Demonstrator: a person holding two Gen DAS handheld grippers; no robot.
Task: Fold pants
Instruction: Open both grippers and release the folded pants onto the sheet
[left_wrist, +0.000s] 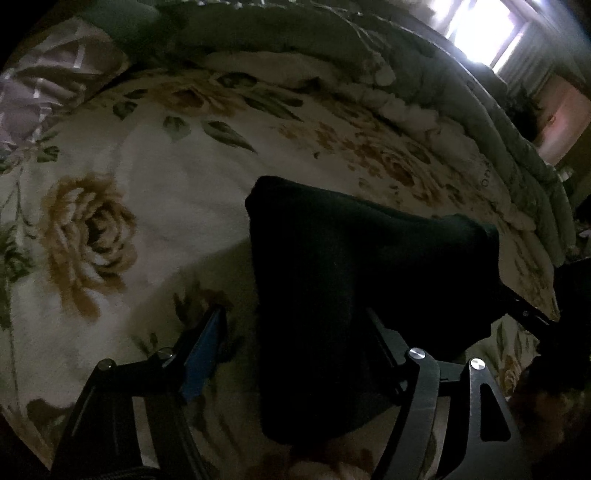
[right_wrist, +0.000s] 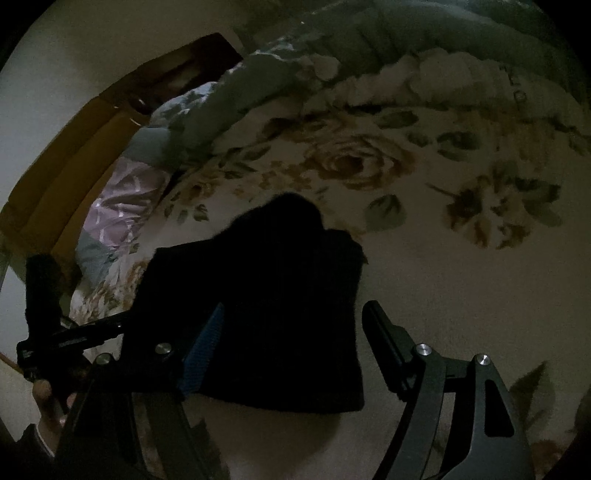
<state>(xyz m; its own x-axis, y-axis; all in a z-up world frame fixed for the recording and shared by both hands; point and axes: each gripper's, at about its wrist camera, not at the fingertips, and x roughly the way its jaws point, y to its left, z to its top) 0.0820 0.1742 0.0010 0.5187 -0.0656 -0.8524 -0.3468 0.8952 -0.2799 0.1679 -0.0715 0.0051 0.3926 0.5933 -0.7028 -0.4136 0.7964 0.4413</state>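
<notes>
The black pants (left_wrist: 332, 280) lie folded into a compact bundle on the floral bedspread (left_wrist: 155, 192). My left gripper (left_wrist: 295, 321) is open above the near part of the bundle, its fingers wide on either side of it. In the right wrist view the pants (right_wrist: 280, 302) lie just ahead. My right gripper (right_wrist: 295, 317) is open, the blue-padded finger (right_wrist: 203, 350) over the cloth and the other finger beside its right edge. The other gripper (right_wrist: 74, 339) shows at the left, held by a hand.
A rolled green and floral quilt (left_wrist: 406, 74) runs along the far side of the bed. A purple patterned pillow (left_wrist: 40, 96) lies at the far left. A bright window (left_wrist: 480, 33) is beyond. A wooden headboard (right_wrist: 74, 155) and white wall show in the right wrist view.
</notes>
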